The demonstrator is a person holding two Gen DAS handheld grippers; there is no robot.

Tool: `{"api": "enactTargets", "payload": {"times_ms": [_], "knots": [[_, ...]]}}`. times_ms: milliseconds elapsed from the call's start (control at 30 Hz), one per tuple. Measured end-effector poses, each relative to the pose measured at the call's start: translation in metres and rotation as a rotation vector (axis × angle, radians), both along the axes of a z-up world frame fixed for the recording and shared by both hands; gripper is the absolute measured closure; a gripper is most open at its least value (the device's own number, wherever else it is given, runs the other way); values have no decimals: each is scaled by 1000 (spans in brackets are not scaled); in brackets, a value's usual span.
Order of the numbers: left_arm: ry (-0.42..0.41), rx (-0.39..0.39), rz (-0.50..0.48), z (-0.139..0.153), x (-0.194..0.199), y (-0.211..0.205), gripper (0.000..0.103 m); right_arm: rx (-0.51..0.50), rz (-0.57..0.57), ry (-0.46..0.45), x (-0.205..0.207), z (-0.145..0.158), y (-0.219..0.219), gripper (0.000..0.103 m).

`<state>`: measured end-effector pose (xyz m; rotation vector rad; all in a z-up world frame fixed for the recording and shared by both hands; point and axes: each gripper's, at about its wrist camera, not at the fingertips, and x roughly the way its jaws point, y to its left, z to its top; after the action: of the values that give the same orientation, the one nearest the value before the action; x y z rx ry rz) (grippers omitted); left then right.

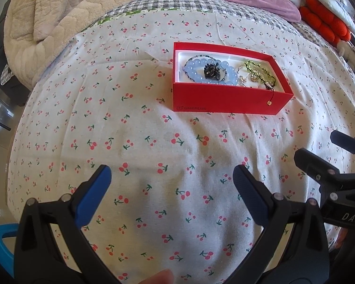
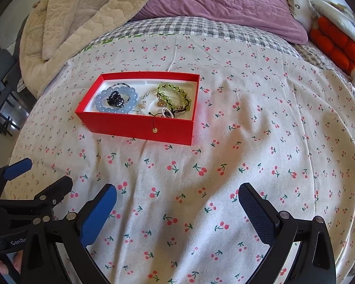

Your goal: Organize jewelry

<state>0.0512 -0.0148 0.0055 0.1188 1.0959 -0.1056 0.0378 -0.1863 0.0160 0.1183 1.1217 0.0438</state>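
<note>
Hovering empty over the bed (image 2: 248, 118), both tongs, left (image 1: 172, 177) and right (image 2: 177, 195), gaped near the jewelry-filled box (image 2: 139, 123).

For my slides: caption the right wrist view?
Open right gripper over cherry-print bedspread, facing red box of jewelry.

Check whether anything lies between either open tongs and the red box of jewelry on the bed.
Nothing visible does. Only bare cherry-print bedsheet separates the left tongs and right tongs from the red cardboard box.
</note>
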Motion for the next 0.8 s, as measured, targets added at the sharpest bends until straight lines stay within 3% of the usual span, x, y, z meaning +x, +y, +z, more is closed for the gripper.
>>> {"api": "enactTargets", "payload": {"times_ms": [800], "knots": [[1,8,-9,-1,-1,0,1,-3,0,5,-1,-3,-1,0]]}}
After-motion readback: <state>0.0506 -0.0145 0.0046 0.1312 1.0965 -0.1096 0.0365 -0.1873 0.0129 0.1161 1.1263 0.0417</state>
